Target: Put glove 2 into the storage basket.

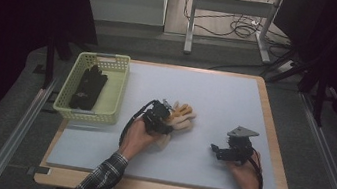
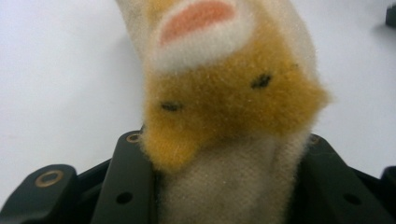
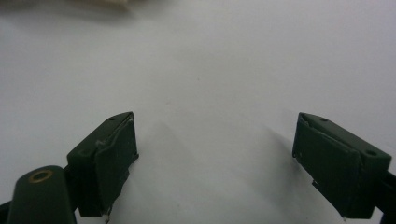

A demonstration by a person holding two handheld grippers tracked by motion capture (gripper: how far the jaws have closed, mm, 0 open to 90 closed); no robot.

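Left gripper view: left gripper point(image 2: 224, 186) clamped on plush toy point(image 2: 224, 93) — right gripper point(image 3: 215, 163) jaws apart.

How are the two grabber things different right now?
The left hand-held gripper is shut on a fuzzy cream-and-orange glove; the right hand-held gripper is open with nothing between its jaws. The left sits mid-table near the basket; the right rests by the table's right edge. Both are black, each held in a hand.
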